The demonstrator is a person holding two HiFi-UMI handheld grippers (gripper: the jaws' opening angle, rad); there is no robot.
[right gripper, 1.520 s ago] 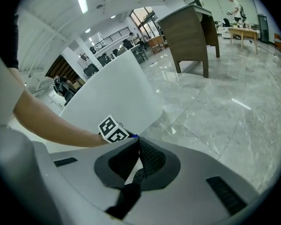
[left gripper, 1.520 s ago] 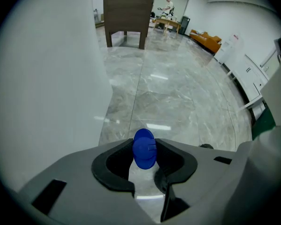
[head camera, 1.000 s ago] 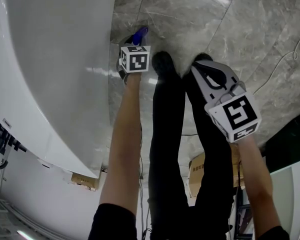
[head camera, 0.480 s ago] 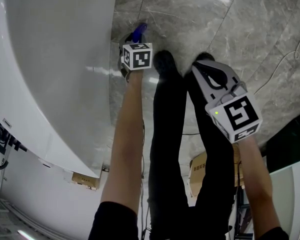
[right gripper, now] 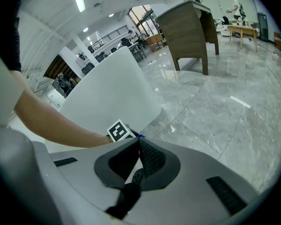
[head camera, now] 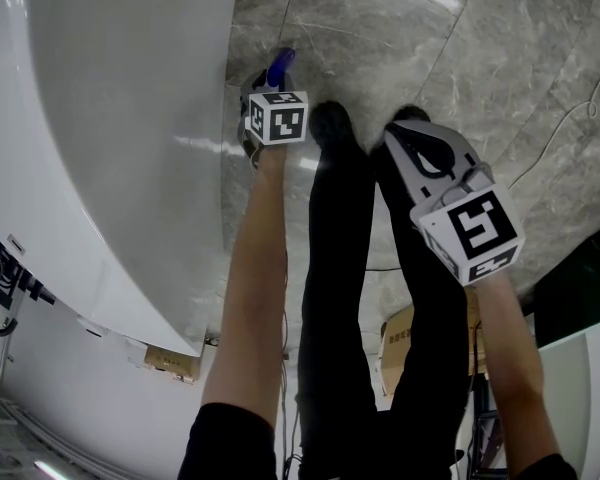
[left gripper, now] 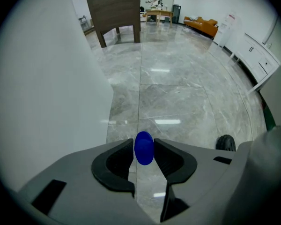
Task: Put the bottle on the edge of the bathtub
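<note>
- The white bathtub (head camera: 110, 148) filled the left side, its outer wall curving down to the floor; its edge was the goal, so the work was done right against it.
- The grey marble floor (head camera: 500, 78) held the task's thing, which is why the person reached low beside their own legs (head camera: 340, 298).
- The right gripper (right gripper: 139, 143) hung clear over the right leg, its jaws pressed together on nothing; I judged it was parked out of the way.
- The left gripper (left gripper: 143, 145) pointed down at the tub's foot, jaws closing with the bottle between them, the pads just at its sides and the grip seemingly not yet firm.
- The blue bottle (head camera: 279, 68) sat low, just beside the tub wall, not yet on the edge.
</note>
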